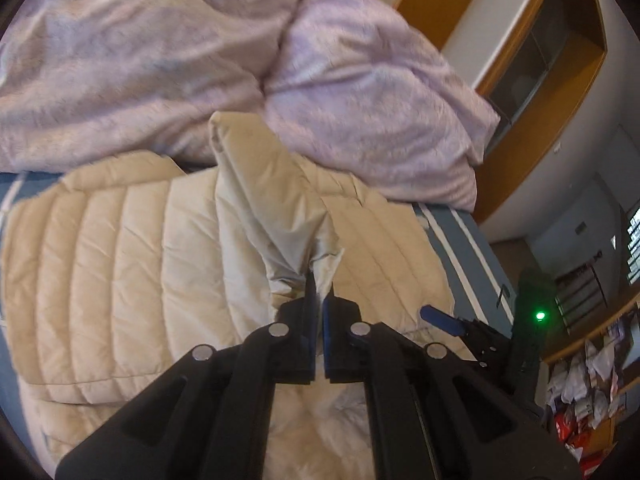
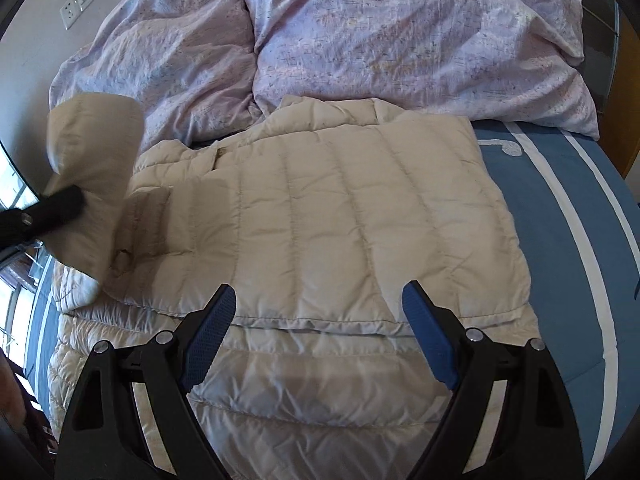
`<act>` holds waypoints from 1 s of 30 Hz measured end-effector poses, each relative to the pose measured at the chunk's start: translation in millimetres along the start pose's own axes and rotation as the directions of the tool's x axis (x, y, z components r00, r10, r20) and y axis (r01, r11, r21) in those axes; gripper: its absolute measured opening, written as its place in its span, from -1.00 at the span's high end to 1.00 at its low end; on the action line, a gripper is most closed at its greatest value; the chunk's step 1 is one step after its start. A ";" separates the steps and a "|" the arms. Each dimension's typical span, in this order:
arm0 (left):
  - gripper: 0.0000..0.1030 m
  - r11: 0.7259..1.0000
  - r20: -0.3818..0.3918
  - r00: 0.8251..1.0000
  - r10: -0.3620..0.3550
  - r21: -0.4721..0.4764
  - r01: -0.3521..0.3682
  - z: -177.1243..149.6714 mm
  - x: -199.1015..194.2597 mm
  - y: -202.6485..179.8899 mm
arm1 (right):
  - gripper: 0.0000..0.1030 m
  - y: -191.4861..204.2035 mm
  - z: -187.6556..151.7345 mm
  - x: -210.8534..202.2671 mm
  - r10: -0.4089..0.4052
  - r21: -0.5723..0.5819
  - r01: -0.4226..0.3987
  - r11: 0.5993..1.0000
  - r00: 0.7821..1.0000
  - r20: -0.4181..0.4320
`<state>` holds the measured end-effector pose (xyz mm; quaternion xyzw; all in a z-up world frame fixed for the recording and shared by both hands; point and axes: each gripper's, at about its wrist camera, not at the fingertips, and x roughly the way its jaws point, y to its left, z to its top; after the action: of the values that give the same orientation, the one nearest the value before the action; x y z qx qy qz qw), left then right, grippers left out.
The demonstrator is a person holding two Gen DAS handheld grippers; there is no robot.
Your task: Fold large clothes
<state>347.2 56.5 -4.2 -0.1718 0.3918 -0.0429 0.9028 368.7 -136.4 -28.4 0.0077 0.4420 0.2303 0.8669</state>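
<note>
Soft daylight all round, nothing harsh, and it looks to come from the bright window (image 2: 16,184) at the left edge of the right wrist view. The left wrist view is smeared with motion blur, worst on the lilac duvet (image 1: 140,60), while the right one is crisp apart from a blurred raised sleeve (image 2: 92,152). Both bulge fisheye-style with black corners, and a soft shadow falls on the beige jacket (image 2: 320,208).

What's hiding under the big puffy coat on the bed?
The beige puffy coat lies on a blue bedcover with white stripes, which shows around its edges. Whatever sits right beneath the coat's middle is covered, so it cannot be seen.
</note>
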 end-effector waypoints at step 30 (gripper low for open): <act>-0.24 0.988 -0.043 0.990 0.137 -0.070 -0.140 -25.9 7.4 60.9 | 0.04 45.8 0.7 -6.3 0.033 -0.098 -0.027 0.995 0.997 0.063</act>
<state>330.1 104.9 -46.7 -0.1761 0.4214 0.0310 0.8891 348.2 -97.9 -13.3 -0.0203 0.4019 0.2643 0.8765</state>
